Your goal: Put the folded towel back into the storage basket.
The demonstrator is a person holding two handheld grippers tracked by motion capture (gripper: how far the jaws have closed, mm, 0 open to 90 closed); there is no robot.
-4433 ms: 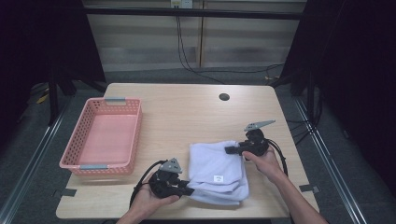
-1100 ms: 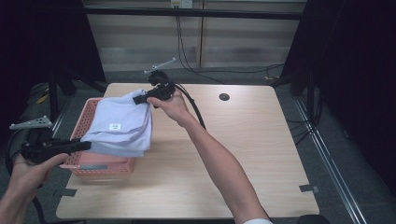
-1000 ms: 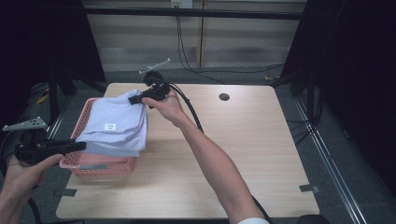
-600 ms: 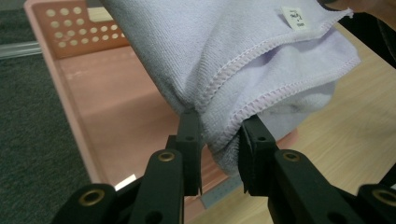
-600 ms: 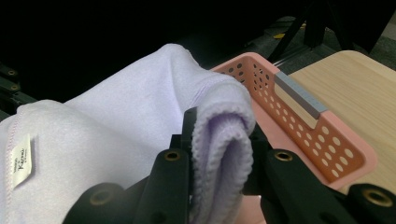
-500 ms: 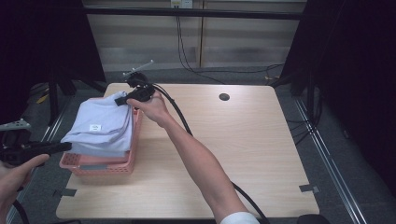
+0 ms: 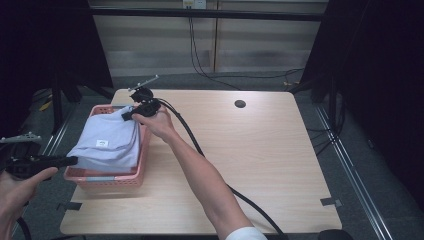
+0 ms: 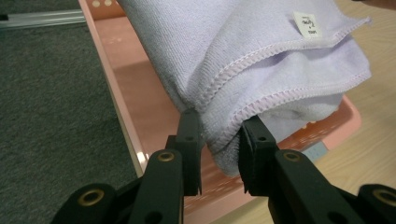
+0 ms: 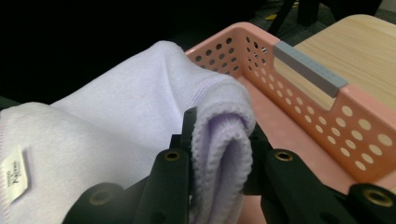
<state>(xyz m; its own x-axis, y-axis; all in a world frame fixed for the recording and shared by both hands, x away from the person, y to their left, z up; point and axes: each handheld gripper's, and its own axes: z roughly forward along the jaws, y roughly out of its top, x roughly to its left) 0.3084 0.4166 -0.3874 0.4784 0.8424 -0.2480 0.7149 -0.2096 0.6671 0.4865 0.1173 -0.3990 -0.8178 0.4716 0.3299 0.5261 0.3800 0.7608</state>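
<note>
Since a second ago both grippers have carried the folded lilac towel (image 7: 110,142) lower and further left, over the pink basket (image 7: 107,177). The left gripper (image 8: 218,140) is clamped on the towel's near corner, the right gripper (image 9: 218,135) on its far folded edge. The towel hangs above the basket's floor, draping past the left rim. The desk (image 7: 260,150) lies bare to the right.

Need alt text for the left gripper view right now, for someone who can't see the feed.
The left gripper pinches a corner of a folded lavender towel between its two black jaws, above a pink basket. A small white label sits on the towel's top, with grey floor on one side and wooden table on the other.
</note>
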